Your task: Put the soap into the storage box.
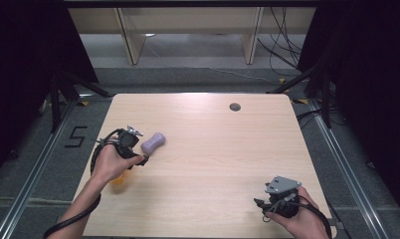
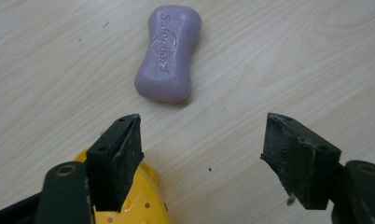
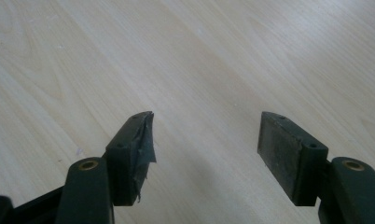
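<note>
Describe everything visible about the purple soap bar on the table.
The purple soap bar is a pale lilac, waisted bar, pinched in the middle with rounded ends, smooth and matte, apparently unused. The word Safeguard and a curved emblem are pressed into its top face. It lies flat on the light wooden table, towards its left side, just beyond the left gripper, whose jaws stand open and apart from it. Nothing touches it except the tabletop; a yellow perforated object lies nearer the gripper, clear of it.

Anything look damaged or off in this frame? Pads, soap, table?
The left gripper and right gripper both have worn pads: the right gripper's pad has a lining peeling loose at its edge, and the left gripper's pad looks chipped and ragged. The purple soap bar looks intact, lying flat on the table.
</note>
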`<state>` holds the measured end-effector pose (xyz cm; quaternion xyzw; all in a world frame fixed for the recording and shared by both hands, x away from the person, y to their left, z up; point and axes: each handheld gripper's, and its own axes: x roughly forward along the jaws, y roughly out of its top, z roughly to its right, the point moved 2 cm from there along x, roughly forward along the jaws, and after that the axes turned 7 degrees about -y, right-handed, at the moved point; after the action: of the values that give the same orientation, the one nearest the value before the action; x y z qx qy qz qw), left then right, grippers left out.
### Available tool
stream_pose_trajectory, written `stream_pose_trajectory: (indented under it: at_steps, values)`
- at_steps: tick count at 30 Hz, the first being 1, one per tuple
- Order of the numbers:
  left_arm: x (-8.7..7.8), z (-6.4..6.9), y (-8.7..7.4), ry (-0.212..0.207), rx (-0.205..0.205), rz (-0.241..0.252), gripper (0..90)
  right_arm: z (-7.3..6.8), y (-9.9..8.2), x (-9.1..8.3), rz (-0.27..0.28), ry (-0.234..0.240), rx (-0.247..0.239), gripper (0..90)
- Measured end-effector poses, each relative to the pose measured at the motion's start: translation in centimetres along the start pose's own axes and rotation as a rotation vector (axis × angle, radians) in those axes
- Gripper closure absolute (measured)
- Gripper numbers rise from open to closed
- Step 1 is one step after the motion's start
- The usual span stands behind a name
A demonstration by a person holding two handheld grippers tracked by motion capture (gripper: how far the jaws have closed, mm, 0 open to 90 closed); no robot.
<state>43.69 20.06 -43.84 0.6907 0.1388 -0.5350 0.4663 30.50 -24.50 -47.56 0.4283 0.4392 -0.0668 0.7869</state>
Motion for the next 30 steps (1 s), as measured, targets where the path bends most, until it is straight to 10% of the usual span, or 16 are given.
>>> stream_pose_trajectory:
  at_steps: [30]
  values:
    - [3.3, -1.9, 3.9, -0.015, -0.033, -0.12, 25.8, 0.0, -0.1, 0.0, -0.008, 0.01, -0.014, 36.3]
